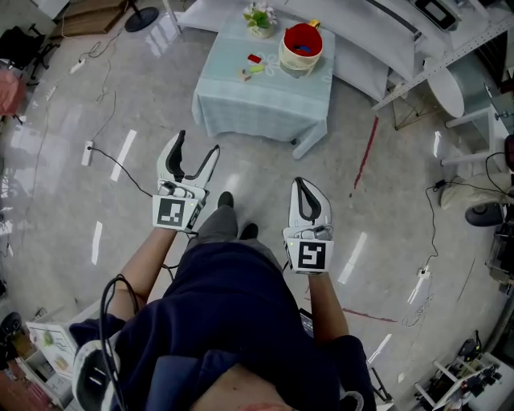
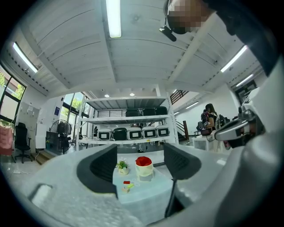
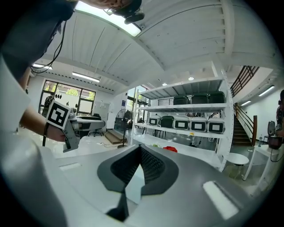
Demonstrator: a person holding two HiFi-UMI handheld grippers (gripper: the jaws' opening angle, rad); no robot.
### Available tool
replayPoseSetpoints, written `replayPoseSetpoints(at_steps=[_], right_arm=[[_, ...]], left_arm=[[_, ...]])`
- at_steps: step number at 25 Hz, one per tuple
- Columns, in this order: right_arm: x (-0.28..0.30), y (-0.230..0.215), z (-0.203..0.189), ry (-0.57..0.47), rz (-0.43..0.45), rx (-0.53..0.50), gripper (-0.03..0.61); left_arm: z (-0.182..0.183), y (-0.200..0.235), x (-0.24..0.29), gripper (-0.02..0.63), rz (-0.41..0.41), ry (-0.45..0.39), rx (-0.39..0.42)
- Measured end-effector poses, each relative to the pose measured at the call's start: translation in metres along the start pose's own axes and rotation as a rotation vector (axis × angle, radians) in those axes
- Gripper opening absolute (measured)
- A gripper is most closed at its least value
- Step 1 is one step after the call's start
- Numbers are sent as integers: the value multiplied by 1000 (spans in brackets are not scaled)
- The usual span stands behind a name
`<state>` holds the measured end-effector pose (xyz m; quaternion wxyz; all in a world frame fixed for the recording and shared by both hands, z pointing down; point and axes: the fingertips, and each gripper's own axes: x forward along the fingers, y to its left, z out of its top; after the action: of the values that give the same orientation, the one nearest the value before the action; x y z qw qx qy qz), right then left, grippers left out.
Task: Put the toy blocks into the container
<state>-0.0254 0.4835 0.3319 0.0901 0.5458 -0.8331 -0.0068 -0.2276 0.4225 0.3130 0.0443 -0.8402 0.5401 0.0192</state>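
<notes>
A small table (image 1: 265,104) with a pale blue cloth stands well ahead of me on the floor. On it sits a round container (image 1: 301,48) with a red inside, and left of it lie a red block (image 1: 254,59), a green-yellow block (image 1: 257,69) and a beige block (image 1: 244,75). My left gripper (image 1: 197,144) hangs in the air far short of the table, open, with nothing between its fingers. In the left gripper view the container (image 2: 143,165) and blocks (image 2: 127,185) show between the jaws, far off. My right gripper (image 1: 299,185) is shut and empty beside it.
A small potted plant (image 1: 259,20) stands at the table's back edge. Cables and a power strip (image 1: 87,149) lie on the floor at the left. A red tape line (image 1: 365,156) runs right of the table. White shelving and a round stool (image 1: 446,88) stand at the right.
</notes>
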Motion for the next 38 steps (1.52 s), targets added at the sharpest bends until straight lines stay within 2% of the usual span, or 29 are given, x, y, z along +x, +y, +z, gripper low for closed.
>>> replayPoseSetpoints(at_steps=[7, 13, 18, 23, 29, 33, 38], right_arm=[[53, -22, -7, 2, 25, -32, -2], [150, -59, -4, -24, 24, -52, -2], [244, -96, -9, 49, 10, -15, -2], [307, -124, -8, 91, -6, -8, -2], [340, -149, -23, 131, 11, -25, -2], [356, -161, -41, 175, 65, -34, -2], [373, -175, -55, 223, 122, -28, -2]], left_arm=[[-14, 16, 74, 336, -42, -16, 1], [-52, 54, 182, 336, -95, 20, 25], [-93, 83, 272, 336, -184, 76, 95], [-159, 106, 329, 336, -244, 253, 137], [-251, 114, 364, 336, -273, 448, 154], [-305, 115, 376, 336, -260, 567, 147], [-353, 119, 389, 336, -221, 697, 119]])
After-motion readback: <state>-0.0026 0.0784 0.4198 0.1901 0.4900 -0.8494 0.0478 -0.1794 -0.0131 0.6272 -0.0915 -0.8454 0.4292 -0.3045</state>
